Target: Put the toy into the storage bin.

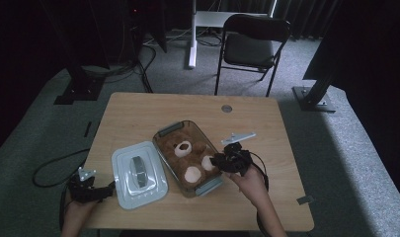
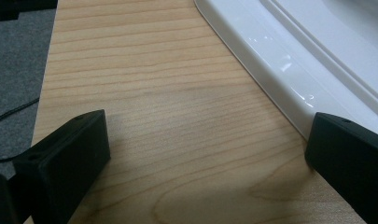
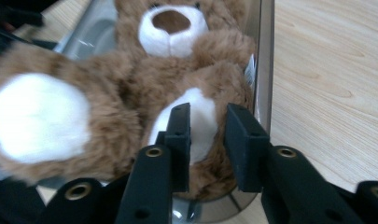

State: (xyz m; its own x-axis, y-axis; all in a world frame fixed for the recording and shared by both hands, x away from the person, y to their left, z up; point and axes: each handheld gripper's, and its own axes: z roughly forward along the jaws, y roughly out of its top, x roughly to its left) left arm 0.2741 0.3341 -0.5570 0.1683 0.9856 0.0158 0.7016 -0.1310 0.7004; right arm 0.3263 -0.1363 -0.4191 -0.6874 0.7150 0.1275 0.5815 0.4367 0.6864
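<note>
High view showed us a pale wooden bench [image 1: 138, 108] on grey carpet, with a dark folding chair [image 1: 252, 44] standing beyond its far edge. Near the middle of the bench lay a clear rectangular container [image 1: 164, 132] with grey clips at its two ends, set at a slant. Inside it a brown teddy bear [image 1: 187, 158] lay on its back, its white muzzle turned up and its two white-soled feet toward the near end. Just to the left of the container, and apart from it, a white lid [image 1: 138, 174] with a grey handle in its centre lay flat on the wood. We held a claw in each hand. Our right claw [image 1: 218, 160] reached in from the right over the near end of the container, at the bear's foot. In the right gripper view the jaws of that claw [image 3: 206, 140] stood close together around the white sole and brown fur of one foot, with the plush between them; whether the pads were pressing on it yet we could not tell. The bear's [image 3: 130, 93] muzzle and other foot lay beyond, and the container's [image 3: 266, 56] wall ran along the right. Our left claw [image 1: 108, 190] rested low at the near left corner of the bench, beside the lid. In the left gripper view its jaws stood spread wide over bare wood [image 2: 177, 140], holding nothing, with the lid's [image 2: 270, 60] glossy white rim just inside the right jaw.
</note>
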